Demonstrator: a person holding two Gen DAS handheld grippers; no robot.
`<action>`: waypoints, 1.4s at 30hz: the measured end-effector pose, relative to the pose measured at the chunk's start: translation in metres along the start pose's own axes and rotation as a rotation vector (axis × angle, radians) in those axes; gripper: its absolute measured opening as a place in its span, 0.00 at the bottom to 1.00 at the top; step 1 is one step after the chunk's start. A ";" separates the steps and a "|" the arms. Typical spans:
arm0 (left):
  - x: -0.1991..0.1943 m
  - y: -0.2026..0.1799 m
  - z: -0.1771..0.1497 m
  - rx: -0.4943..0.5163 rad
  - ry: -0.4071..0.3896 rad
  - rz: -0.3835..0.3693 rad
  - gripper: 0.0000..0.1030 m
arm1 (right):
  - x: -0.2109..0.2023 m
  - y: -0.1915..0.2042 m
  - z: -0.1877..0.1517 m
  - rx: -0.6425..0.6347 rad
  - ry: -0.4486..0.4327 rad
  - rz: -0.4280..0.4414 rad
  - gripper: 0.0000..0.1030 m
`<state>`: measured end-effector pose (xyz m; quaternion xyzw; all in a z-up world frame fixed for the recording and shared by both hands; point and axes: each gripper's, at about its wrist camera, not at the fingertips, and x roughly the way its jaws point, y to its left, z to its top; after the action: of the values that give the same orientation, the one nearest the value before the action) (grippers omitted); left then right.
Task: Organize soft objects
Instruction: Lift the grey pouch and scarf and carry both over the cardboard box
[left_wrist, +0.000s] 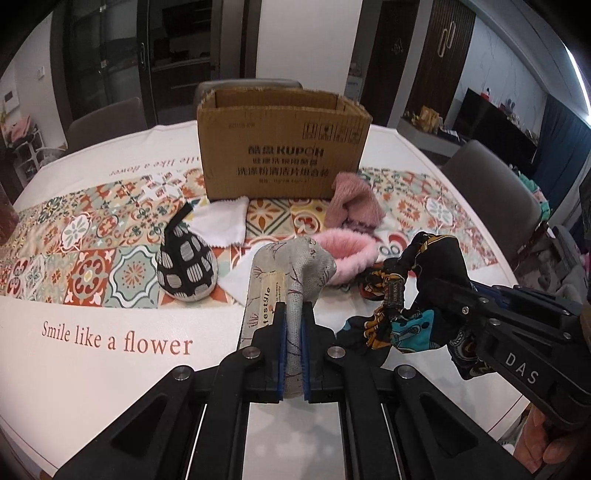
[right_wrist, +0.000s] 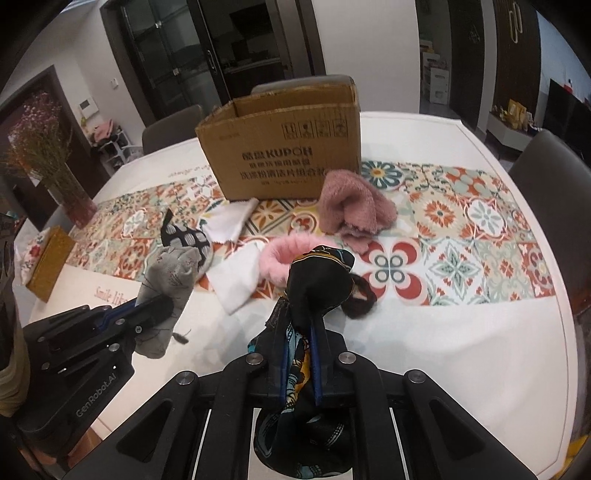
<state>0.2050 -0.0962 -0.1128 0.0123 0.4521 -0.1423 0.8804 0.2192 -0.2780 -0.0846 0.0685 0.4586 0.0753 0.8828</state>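
Observation:
My left gripper (left_wrist: 294, 314) is shut on a grey linen pouch (left_wrist: 295, 266) and holds it above the table; it also shows in the right wrist view (right_wrist: 166, 280). My right gripper (right_wrist: 300, 325) is shut on a black patterned scarf (right_wrist: 317, 277), lifted off the table, also seen in the left wrist view (left_wrist: 424, 295). An open cardboard box (left_wrist: 280, 147) stands at the back. On the table lie a pink knit cloth (left_wrist: 352, 206), a pink fluffy headband (left_wrist: 351, 254), a black-and-grey checked pouch (left_wrist: 186, 266) and white cloths (left_wrist: 221, 219).
The round table (left_wrist: 110, 369) has a patterned runner. A vase of dried flowers (right_wrist: 70, 192) and a tissue box (right_wrist: 48, 258) stand at the left. A dark scrunchie (right_wrist: 360, 295) lies by the scarf. Chairs (left_wrist: 491, 192) ring the table.

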 end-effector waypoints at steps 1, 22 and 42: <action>-0.004 0.000 0.003 -0.005 -0.014 -0.001 0.08 | -0.003 0.001 0.002 -0.003 -0.011 0.002 0.10; -0.052 0.008 0.070 0.006 -0.250 -0.001 0.08 | -0.050 0.021 0.075 -0.032 -0.266 0.022 0.10; -0.062 0.026 0.153 0.036 -0.409 0.001 0.08 | -0.054 0.035 0.159 -0.069 -0.459 0.021 0.10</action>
<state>0.2994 -0.0796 0.0243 -0.0012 0.2615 -0.1496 0.9535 0.3164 -0.2623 0.0557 0.0584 0.2420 0.0828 0.9650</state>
